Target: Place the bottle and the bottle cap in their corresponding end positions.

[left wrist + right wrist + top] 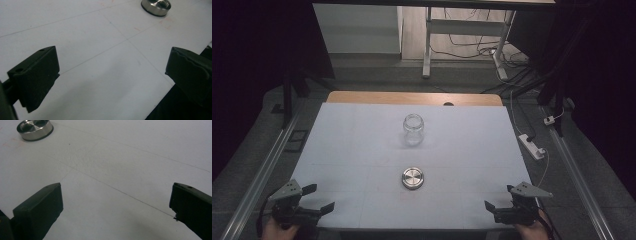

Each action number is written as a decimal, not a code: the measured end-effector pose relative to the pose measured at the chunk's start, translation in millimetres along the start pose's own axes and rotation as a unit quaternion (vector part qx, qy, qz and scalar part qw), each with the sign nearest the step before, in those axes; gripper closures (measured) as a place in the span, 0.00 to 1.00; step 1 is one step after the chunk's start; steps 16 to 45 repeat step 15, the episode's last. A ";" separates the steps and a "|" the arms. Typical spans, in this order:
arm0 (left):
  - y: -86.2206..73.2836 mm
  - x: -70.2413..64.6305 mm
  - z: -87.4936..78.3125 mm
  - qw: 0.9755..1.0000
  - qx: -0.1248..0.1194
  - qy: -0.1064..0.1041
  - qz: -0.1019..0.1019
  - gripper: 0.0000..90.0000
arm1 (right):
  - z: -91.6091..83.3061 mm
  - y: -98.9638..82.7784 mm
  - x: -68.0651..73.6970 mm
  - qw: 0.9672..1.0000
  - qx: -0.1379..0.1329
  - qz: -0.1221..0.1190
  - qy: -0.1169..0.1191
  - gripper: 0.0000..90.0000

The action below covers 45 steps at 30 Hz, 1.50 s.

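A clear glass jar (413, 129) stands upright and uncapped in the middle of the white table cover (362, 150). Its round metal lid (412, 178) lies flat on the cover nearer to me, apart from the jar. The lid (156, 6) appears far ahead in the left gripper view, and as the lid (35, 129) at upper left in the right gripper view. My left gripper (318, 197) rests open at the front left corner. My right gripper (498, 197) rests open at the front right corner. Nothing lies between either pair of jaws.
A wooden table edge (412, 98) with a small hole runs along the far side. A white power strip (532, 146) and cables lie on the floor to the right. Metal rails (262, 170) flank the table, and desk legs stand beyond.
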State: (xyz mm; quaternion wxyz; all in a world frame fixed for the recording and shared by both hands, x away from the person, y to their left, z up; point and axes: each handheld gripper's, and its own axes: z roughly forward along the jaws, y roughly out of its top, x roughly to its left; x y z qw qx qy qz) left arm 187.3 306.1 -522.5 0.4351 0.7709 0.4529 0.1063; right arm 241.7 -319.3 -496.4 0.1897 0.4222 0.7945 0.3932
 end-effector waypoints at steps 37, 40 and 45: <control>-1.4 -3.9 1.1 0.999 0.038 0.014 0.004 0.00 | -6.6 -4.5 -0.1 1.000 0.018 0.013 0.002 0.00; -1.4 -3.9 1.1 0.999 0.038 0.014 0.004 0.00 | -6.6 -4.5 -0.1 1.000 0.018 0.013 0.002 0.00; -1.4 -3.9 1.1 0.999 0.038 0.014 0.004 0.00 | -6.6 -4.5 -0.1 1.000 0.018 0.013 0.002 0.00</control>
